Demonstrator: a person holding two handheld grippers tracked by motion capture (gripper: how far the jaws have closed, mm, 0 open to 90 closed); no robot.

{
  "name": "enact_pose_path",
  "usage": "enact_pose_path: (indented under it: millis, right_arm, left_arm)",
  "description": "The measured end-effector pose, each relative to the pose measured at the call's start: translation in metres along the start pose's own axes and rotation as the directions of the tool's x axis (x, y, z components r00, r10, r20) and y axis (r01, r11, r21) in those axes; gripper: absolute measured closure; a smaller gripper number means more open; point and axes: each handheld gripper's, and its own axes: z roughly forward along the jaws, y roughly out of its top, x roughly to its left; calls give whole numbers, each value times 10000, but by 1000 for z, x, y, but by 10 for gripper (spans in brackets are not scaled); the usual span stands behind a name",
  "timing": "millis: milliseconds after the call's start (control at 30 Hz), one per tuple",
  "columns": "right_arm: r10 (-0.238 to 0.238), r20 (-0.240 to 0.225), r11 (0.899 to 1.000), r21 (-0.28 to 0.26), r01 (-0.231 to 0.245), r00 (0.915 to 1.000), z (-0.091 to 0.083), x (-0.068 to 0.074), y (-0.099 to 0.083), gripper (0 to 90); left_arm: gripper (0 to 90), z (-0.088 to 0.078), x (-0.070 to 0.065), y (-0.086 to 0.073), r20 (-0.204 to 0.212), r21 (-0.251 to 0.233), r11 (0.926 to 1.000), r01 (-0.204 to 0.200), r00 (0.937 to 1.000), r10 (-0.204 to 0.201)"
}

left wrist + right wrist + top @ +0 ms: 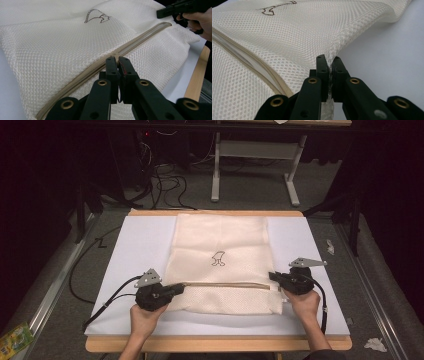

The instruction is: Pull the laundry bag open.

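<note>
Lying flat across the middle of the white-covered table [130, 250] is a cream mesh bag [220, 245], its zipper [225, 284] running from nine to three o'clock near the front edge. The left tongs [181, 289] are clamped on the zipper's slider [115, 55] at the nine o'clock end; the right tongs [272, 276] pinch the bag's mesh edge at three o'clock. A small dark emblem [218, 258] marks the bag's centre. Black cables [165, 182] and a grey table frame [255, 150] crowd the floor at twelve o'clock. Beyond that everything sinks into darkness.
</note>
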Motion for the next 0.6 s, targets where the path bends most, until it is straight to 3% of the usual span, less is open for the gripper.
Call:
enact_pose_path:
  millis: [200,500,600]
  right_arm:
    - [-49,-86,9999,-133,47,10000,-1,0,2,879]
    - [-190,119,9998,17,190,9997,-1,1,4,879]
    - [-29,47,10000,-48,29,10000,-2,-2,4,880]
  left_arm:
    - [873,0,1,-1,38,-206,9996,186,9998,-185]
    - [873,-5,4,-2,-13,-235,9996,160,9999,-160]
    - [873,-8,5,-3,-50,-197,9996,214,9998,-215]
